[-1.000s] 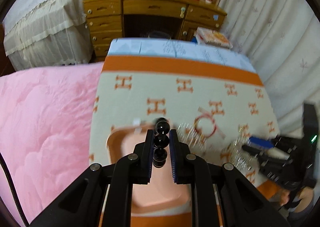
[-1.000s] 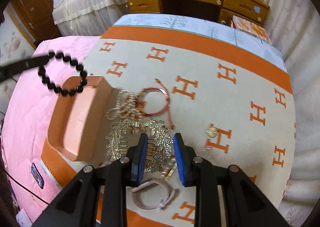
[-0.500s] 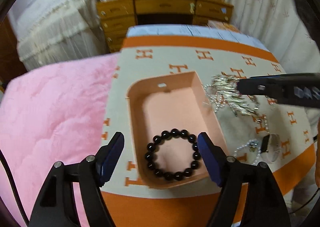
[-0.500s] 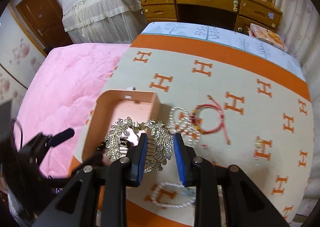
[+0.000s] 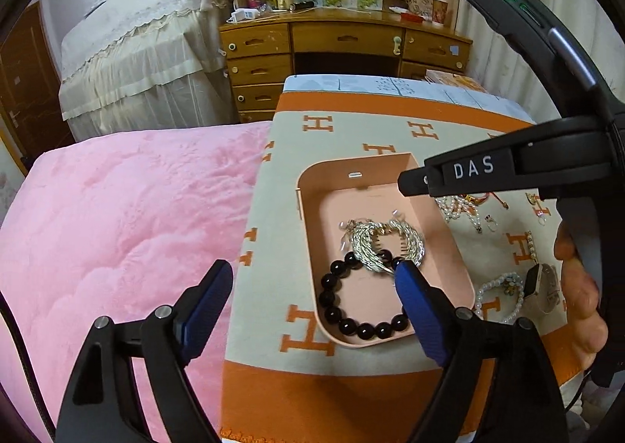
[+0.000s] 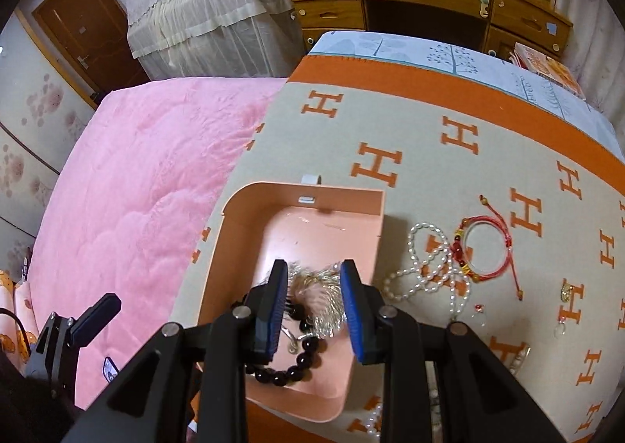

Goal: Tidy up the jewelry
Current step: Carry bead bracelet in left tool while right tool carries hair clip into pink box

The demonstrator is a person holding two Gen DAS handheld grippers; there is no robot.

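Note:
A peach tray point(image 5: 308, 185) point(image 6: 242, 208) sits on the H-patterned blanket point(image 5: 312, 361). In it lie a black bead bracelet point(image 5: 332, 298) point(image 6: 273, 376) and a silver rhinestone hair comb point(image 5: 386, 243) point(image 6: 328, 298). My left gripper point(image 5: 312, 283) is open wide above the tray's near end. My right gripper point(image 6: 314, 286) is open above the tray, the comb lying blurred between and below its fingers. Its arm shows in the left wrist view point(image 5: 468, 169). A pearl necklace point(image 6: 425, 271) and a red string bracelet point(image 6: 488, 247) lie right of the tray.
A watch point(image 5: 541, 286), a pearl bracelet point(image 5: 504, 294) and small charms point(image 6: 566, 290) lie on the blanket to the right. A pink quilt point(image 5: 117, 228) lies to the left. A wooden desk point(image 5: 343, 44) stands behind.
My right gripper carried the comb over the tray, opened and let it go; the comb now lies in the tray on the black bracelet. My left gripper stayed open.

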